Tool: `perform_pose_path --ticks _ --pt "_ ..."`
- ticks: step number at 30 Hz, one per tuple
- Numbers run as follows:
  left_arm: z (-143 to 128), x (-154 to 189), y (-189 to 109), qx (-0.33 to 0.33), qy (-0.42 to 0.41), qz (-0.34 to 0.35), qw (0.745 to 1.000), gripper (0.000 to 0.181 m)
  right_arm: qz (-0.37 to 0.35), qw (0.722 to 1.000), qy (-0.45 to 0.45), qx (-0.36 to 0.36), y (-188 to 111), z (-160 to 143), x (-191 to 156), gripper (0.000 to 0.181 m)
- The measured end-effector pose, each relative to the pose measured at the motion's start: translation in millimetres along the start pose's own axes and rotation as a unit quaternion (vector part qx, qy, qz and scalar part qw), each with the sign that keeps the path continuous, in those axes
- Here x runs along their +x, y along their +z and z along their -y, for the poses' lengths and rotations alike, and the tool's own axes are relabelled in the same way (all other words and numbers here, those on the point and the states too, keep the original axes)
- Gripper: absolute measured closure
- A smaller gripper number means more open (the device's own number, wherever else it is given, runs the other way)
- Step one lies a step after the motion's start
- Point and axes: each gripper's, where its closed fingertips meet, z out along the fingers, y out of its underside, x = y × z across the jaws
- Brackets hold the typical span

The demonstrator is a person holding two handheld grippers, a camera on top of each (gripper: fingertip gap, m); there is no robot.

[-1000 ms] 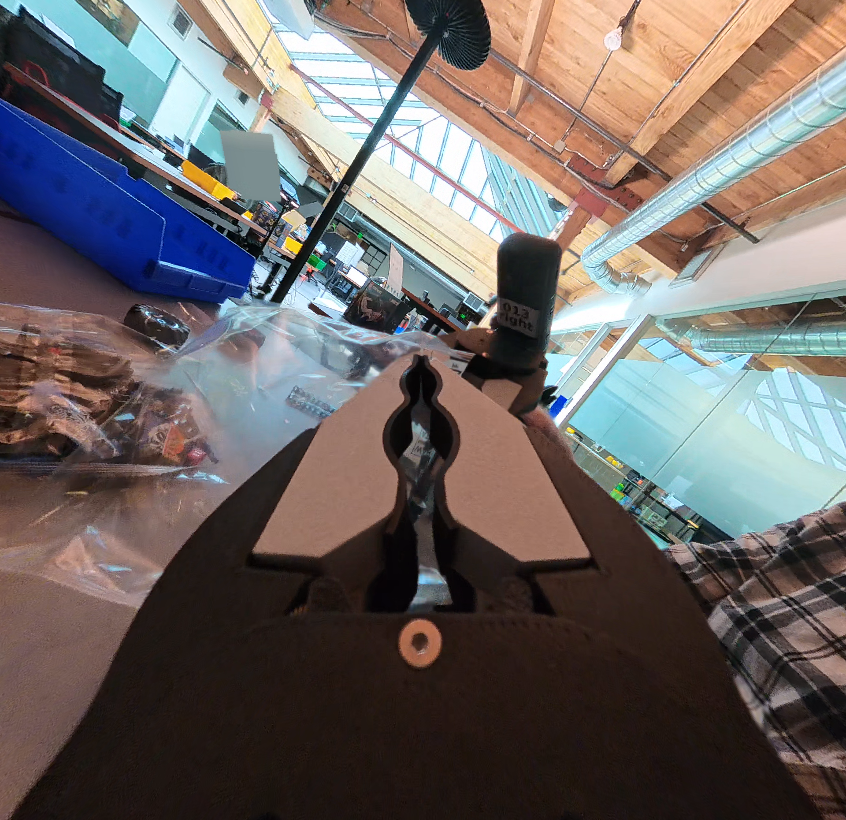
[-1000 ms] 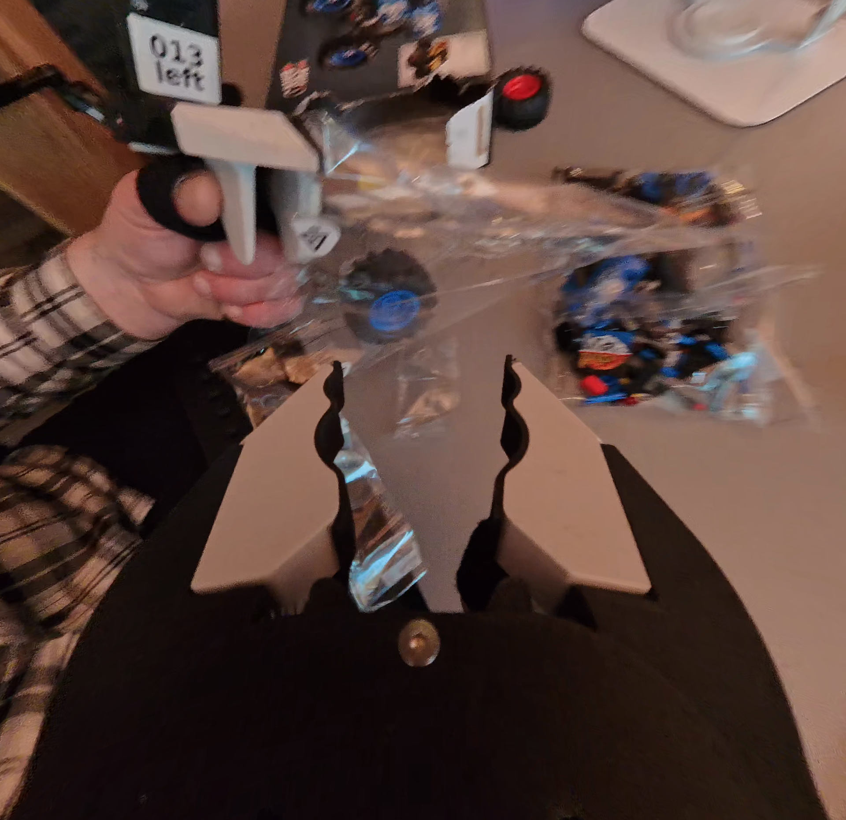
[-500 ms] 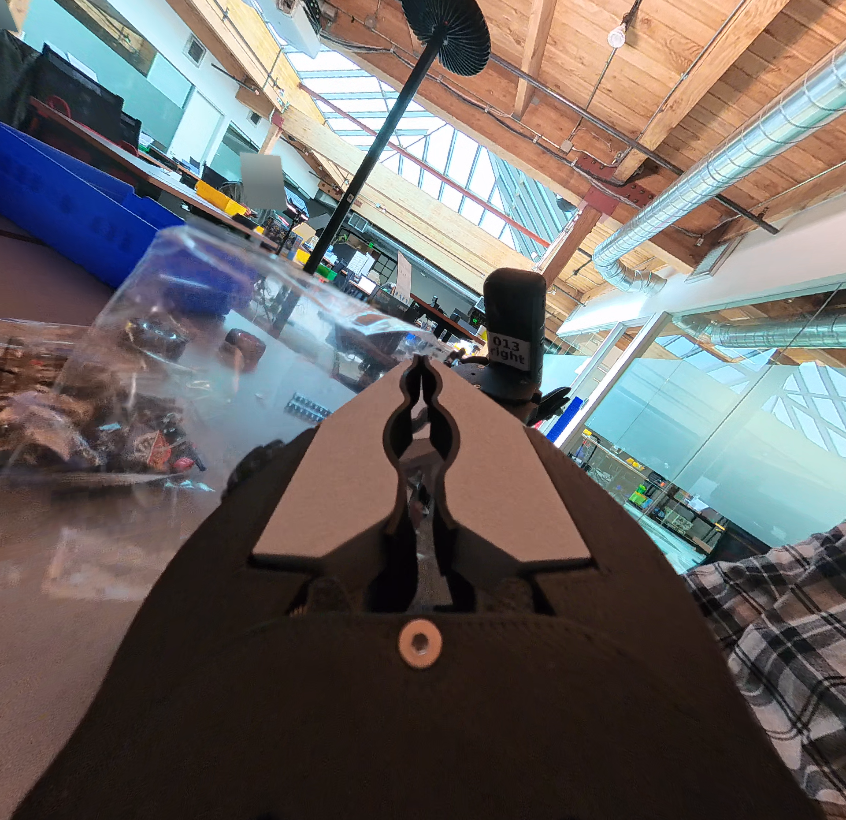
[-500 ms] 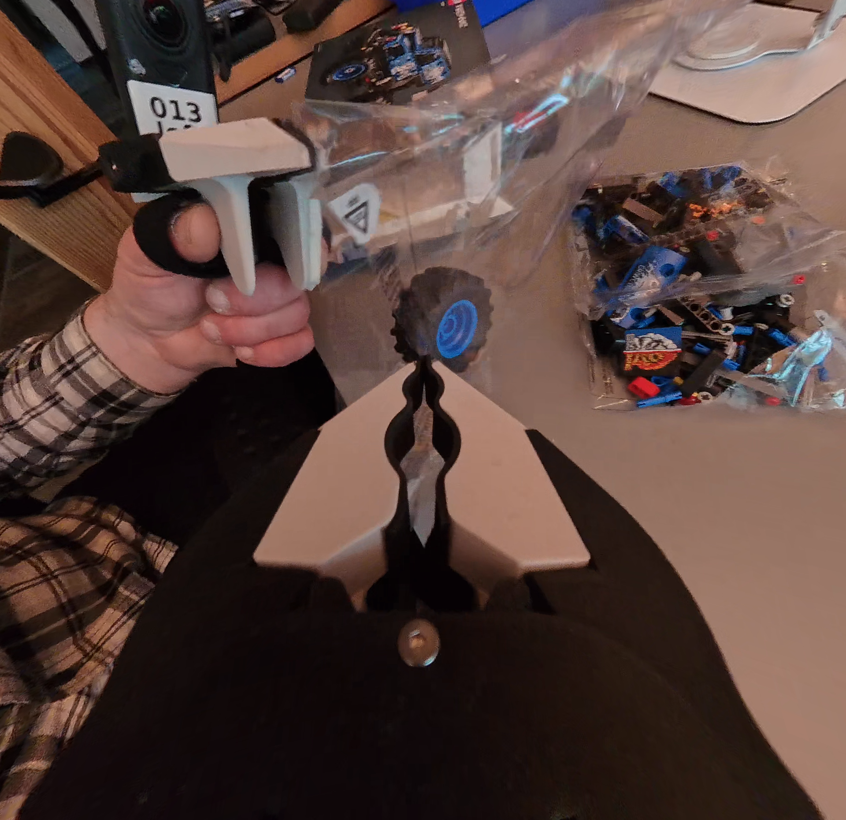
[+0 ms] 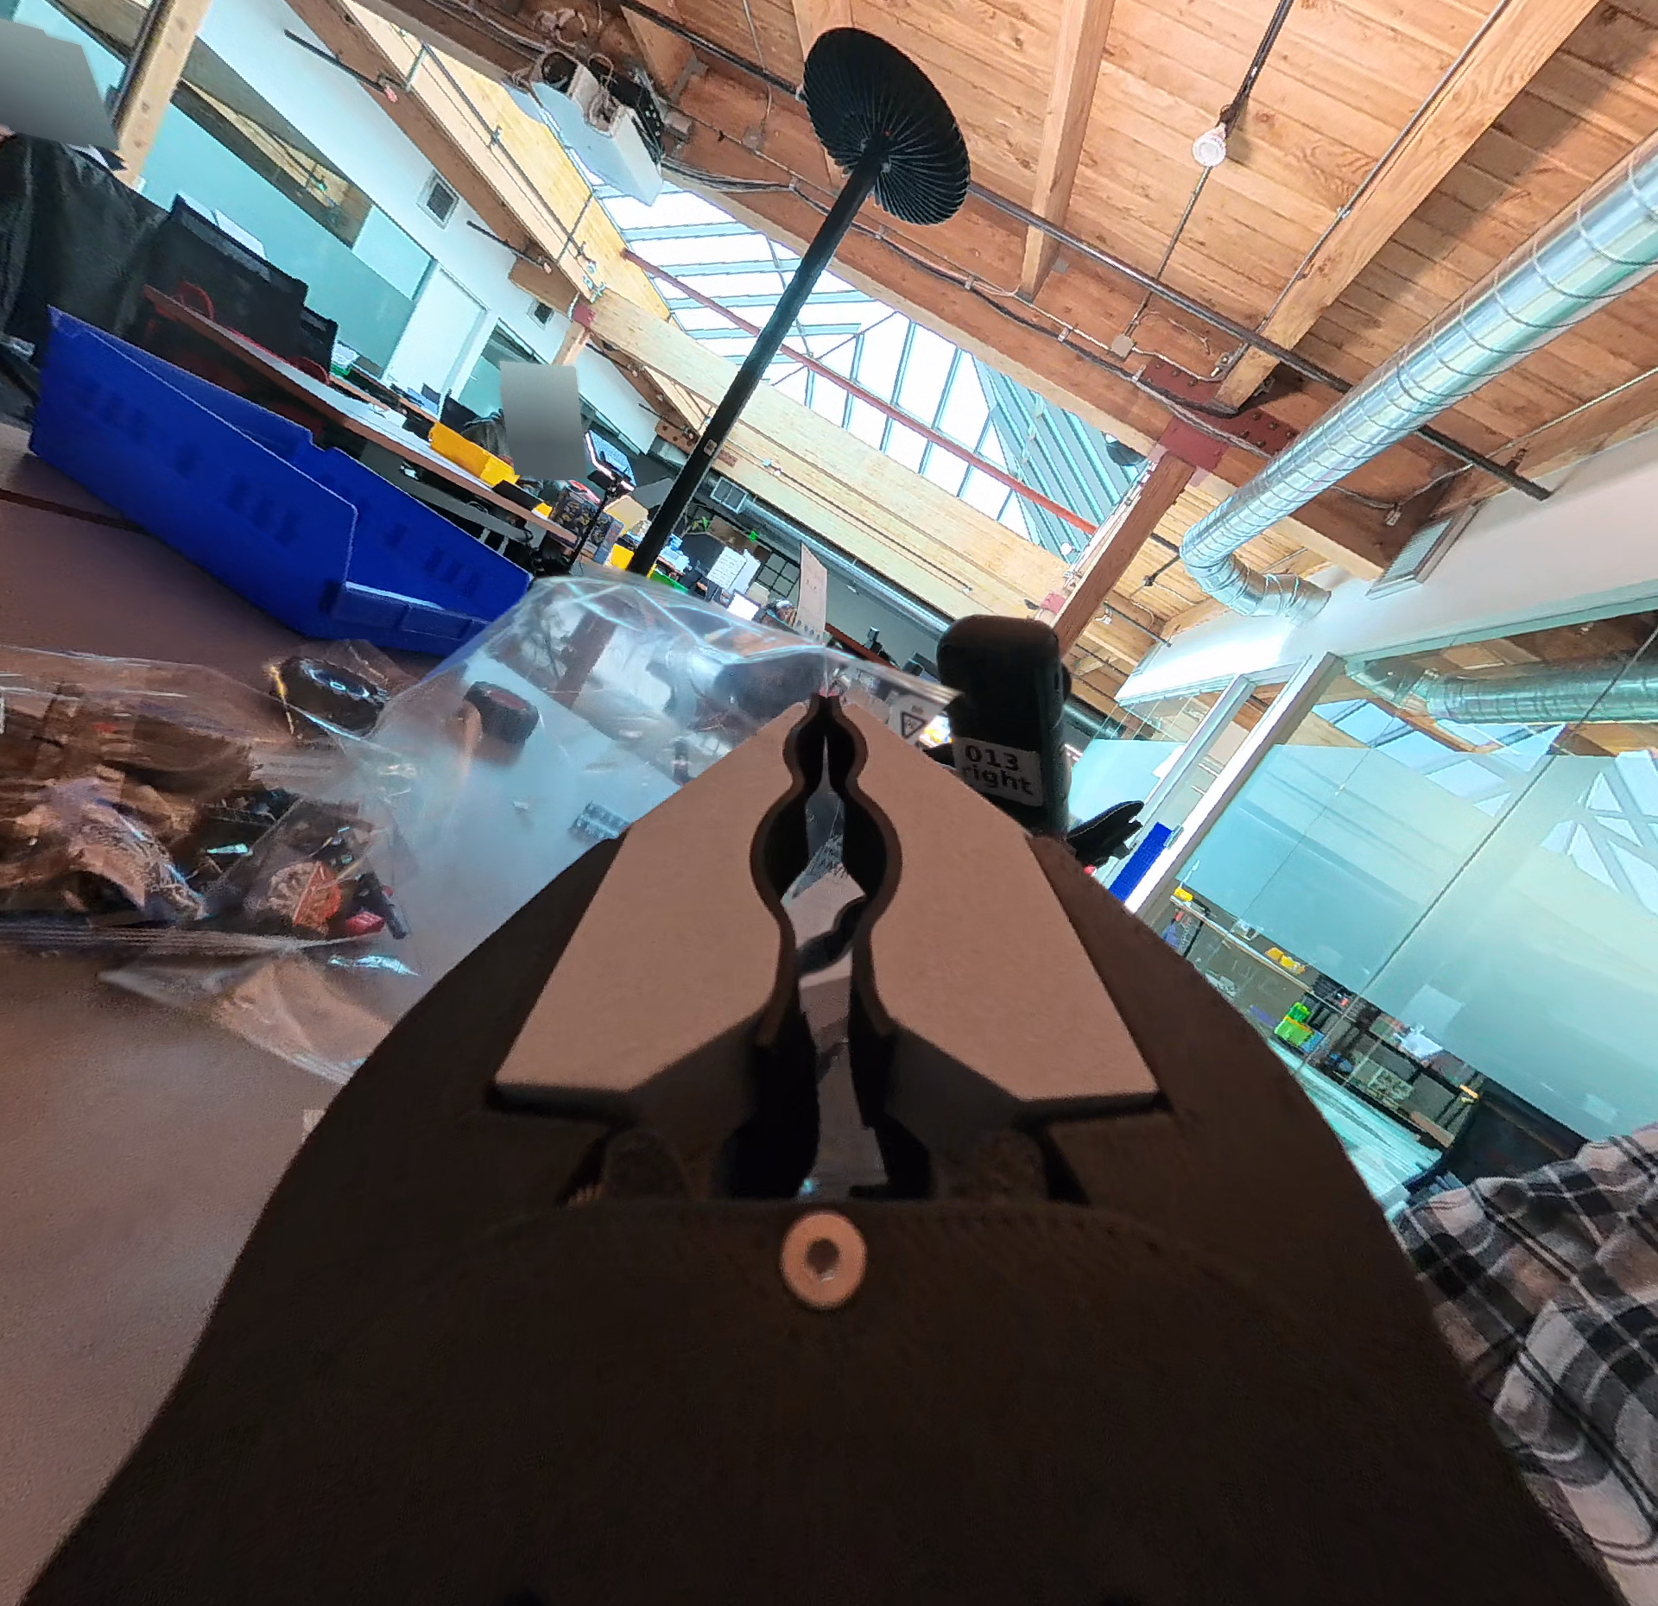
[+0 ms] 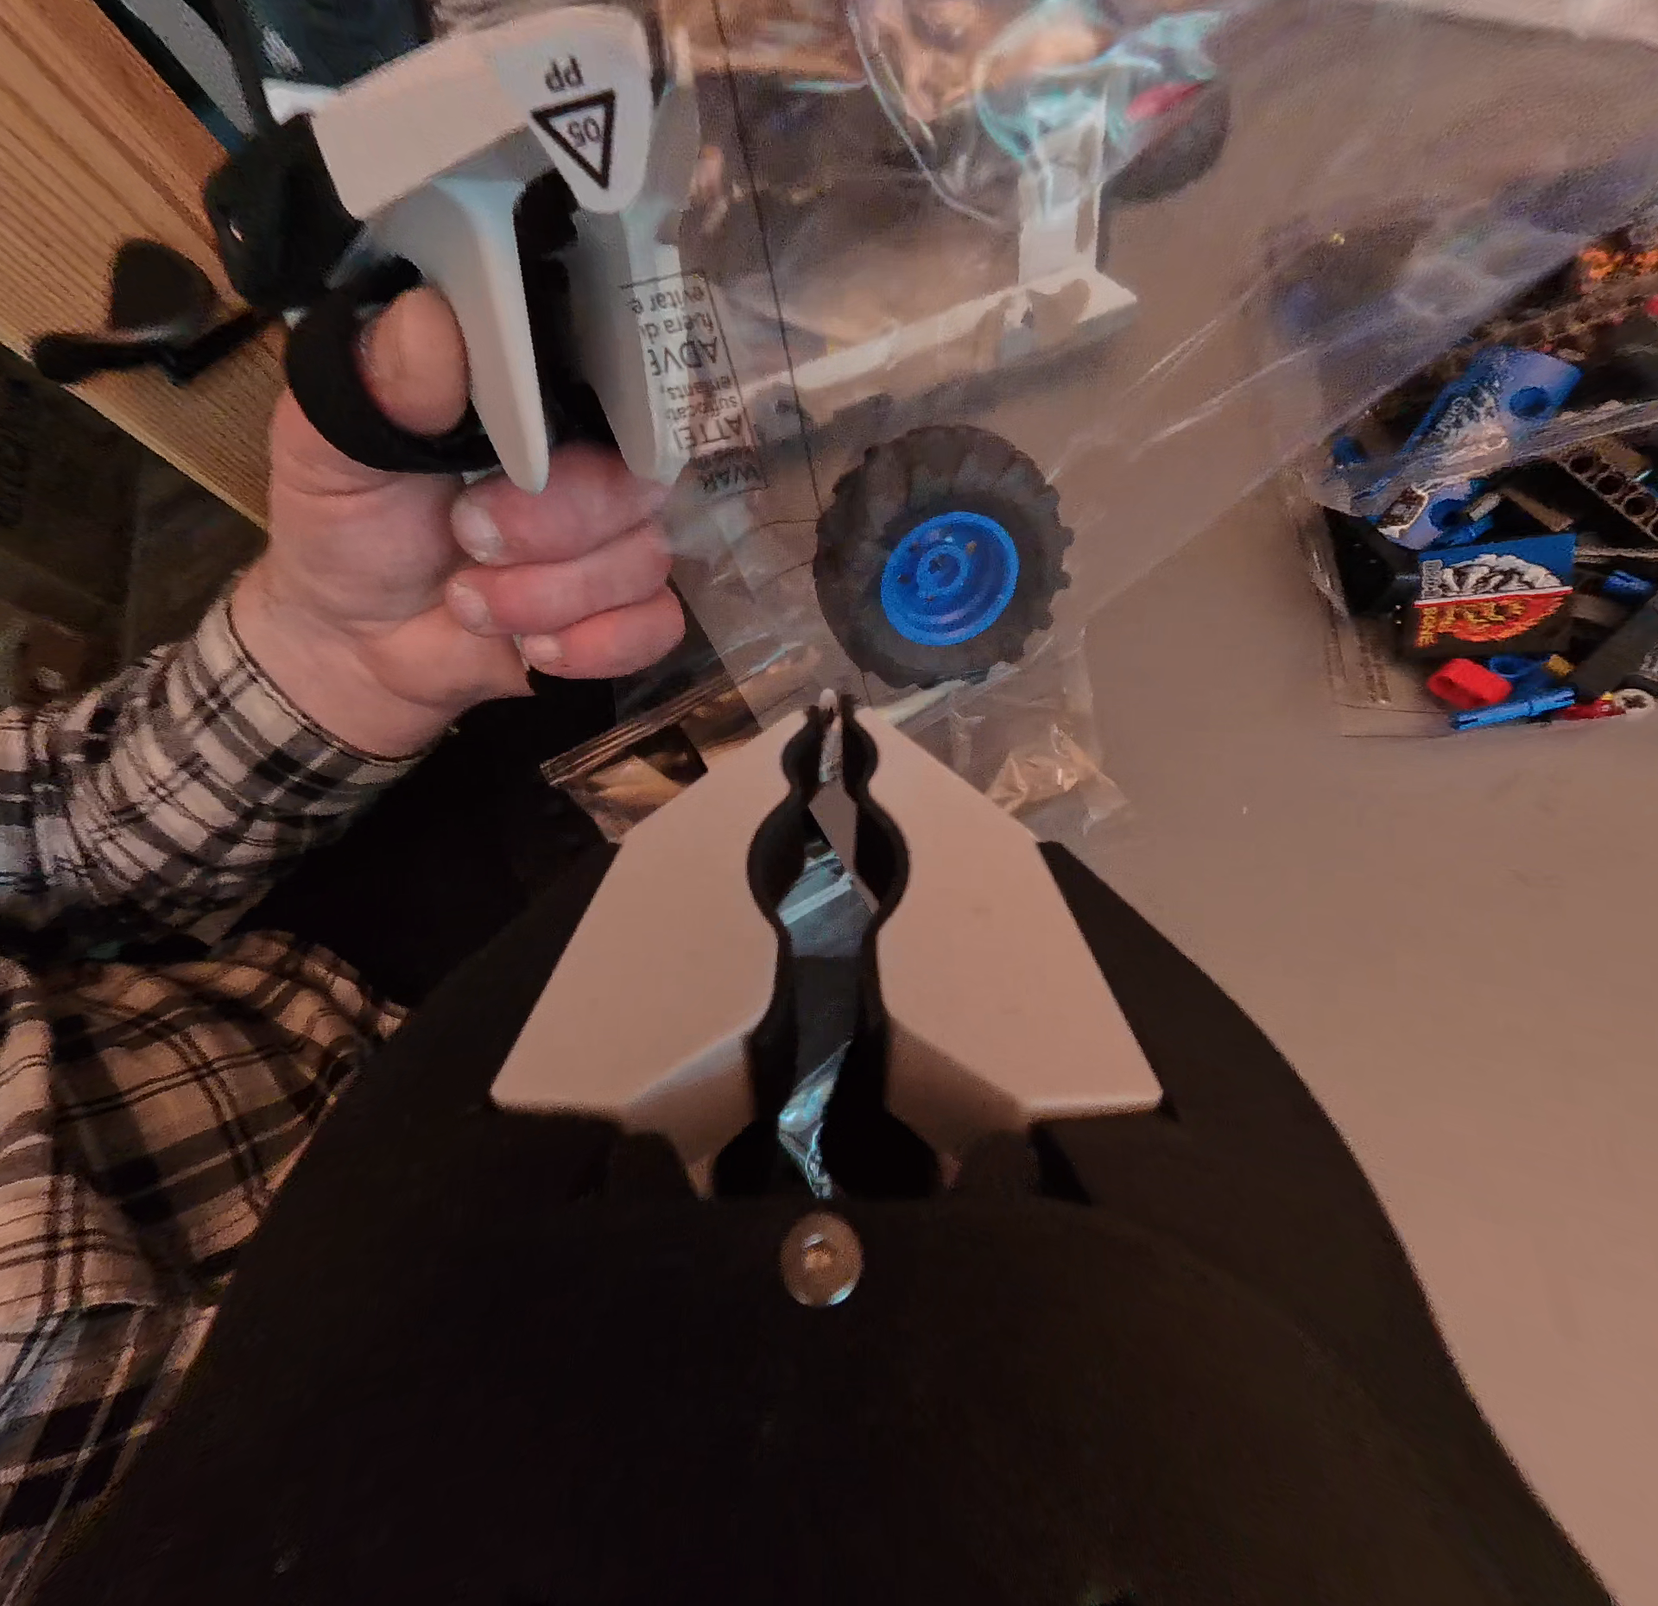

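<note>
A clear plastic bag [image 6: 1166, 262] is held up between both grippers. My right gripper [image 6: 833, 711] is shut on one edge of it, and crumpled film shows between its fingers. My left gripper [image 5: 827, 711] is shut on another edge of the bag [image 5: 628, 693]. The left gripper also shows in the right wrist view [image 6: 574, 244], held by a hand. The right gripper also shows in the left wrist view [image 5: 1005, 729]. A black tyre with a blue hub [image 6: 942, 558] shows through the film; I cannot tell whether it is inside the bag.
A second clear bag full of blue, black and red toy bricks [image 6: 1507, 576] lies on the grey table at right, also in the left wrist view [image 5: 179, 845]. Loose wheels [image 5: 327, 693] lie near a blue bin [image 5: 251, 495]. A black lamp pole [image 5: 763, 334] stands behind. A plaid sleeve [image 6: 135, 800] is at left. Across from one pair of fingers to the other is roughly 10 centimetres.
My right gripper was open around the bag's edge and has shut on it. Both grippers have lifted the bag off the table and spread it. The left stayed shut.
</note>
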Motion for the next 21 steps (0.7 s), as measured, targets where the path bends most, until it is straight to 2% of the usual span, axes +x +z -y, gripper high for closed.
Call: perform_pose_path --ticks 7,10,12,14,15,17,18,20,21 --pt "6 0 -11 0.007 0.011 0.014 1.0 0.181 -0.013 0.999 -0.021 -0.025 -11 3 10 0.181" --pt "8 -3 -20 -0.001 0.026 0.038 0.999 0.181 -0.03 0.996 -0.057 -0.054 -29 22 15 0.181" --pt "11 2 -24 0.001 0.023 0.036 0.999 0.181 -0.051 0.989 -0.1 -0.099 -44 36 17 0.181" --pt "15 6 -27 0.0 0.035 0.047 0.998 0.181 -0.069 0.984 -0.136 -0.096 -61 69 15 0.181" --pt "14 1 -28 -0.007 0.047 0.068 0.997 0.181 -0.057 0.983 -0.14 -0.106 -60 78 11 0.181" --pt "10 -3 -27 -0.017 0.023 0.066 0.997 0.181 -0.059 0.961 -0.154 -0.221 -46 59 25 0.181" --pt "11 1 -28 -0.012 0.014 0.062 0.998 0.181 -0.06 0.955 -0.158 -0.243 -43 59 29 0.181" --pt "8 -1 -32 -0.021 0.035 0.081 0.996 0.181 -0.041 0.964 -0.164 -0.206 -43 84 17 0.181" --pt "9 -1 -35 -0.014 0.019 0.076 0.997 0.181 -0.044 0.96 -0.169 -0.217 -41 86 19 0.181"
